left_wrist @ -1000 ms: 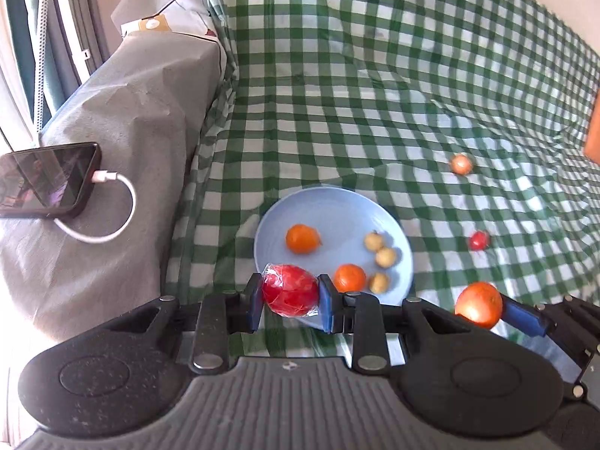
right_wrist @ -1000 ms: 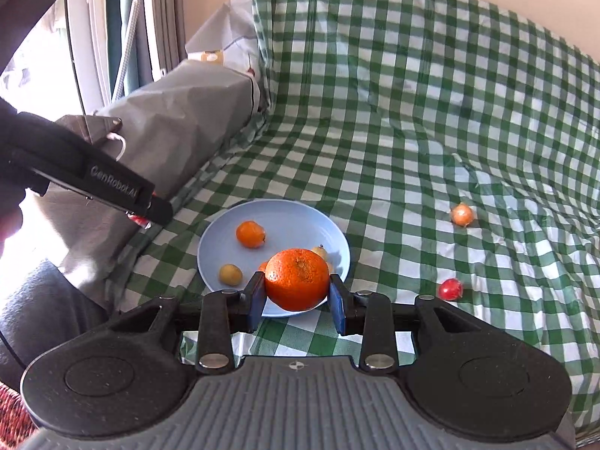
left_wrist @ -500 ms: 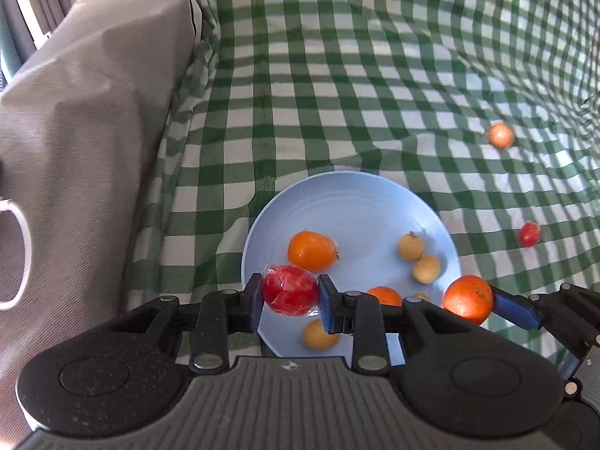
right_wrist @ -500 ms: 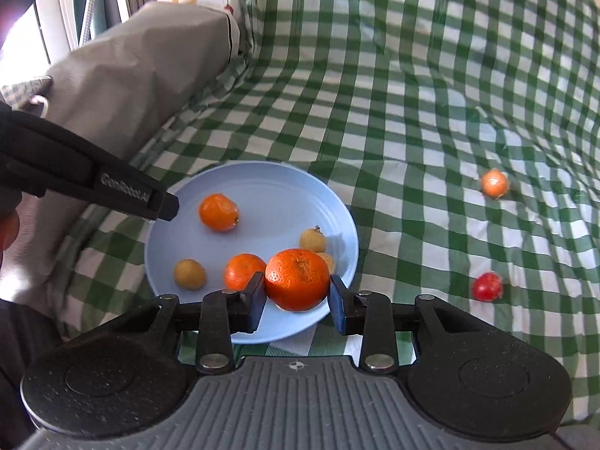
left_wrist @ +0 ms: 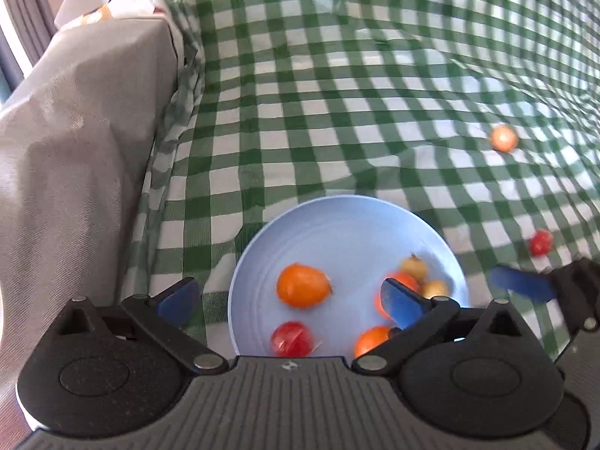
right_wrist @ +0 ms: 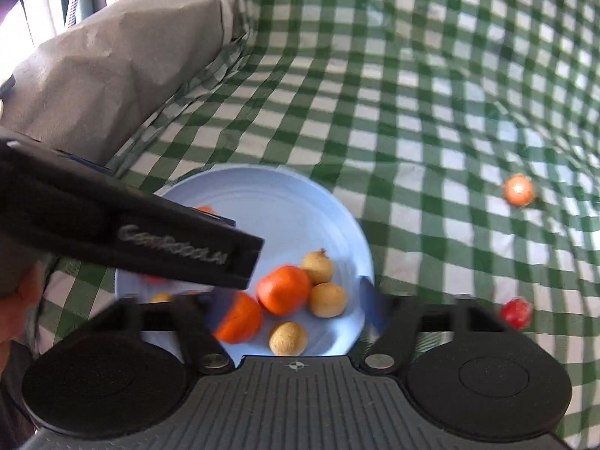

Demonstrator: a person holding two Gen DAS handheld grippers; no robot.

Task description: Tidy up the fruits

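Two fruits remain out on the checked cloth (left_wrist: 337,112): a pale orange one (left_wrist: 503,137) toward the far right edge and a small red one (left_wrist: 540,242) nearer, just right of the blue plate (left_wrist: 337,217). Both my grippers hang over the plate with jaws spread wide and empty, the left gripper (left_wrist: 288,300) above the wrapped red fruit (left_wrist: 291,338), the right gripper (right_wrist: 285,307) above the oranges (right_wrist: 283,289) and small tan fruits (right_wrist: 327,299). I judge the drop done; next I should swing right for the red one.
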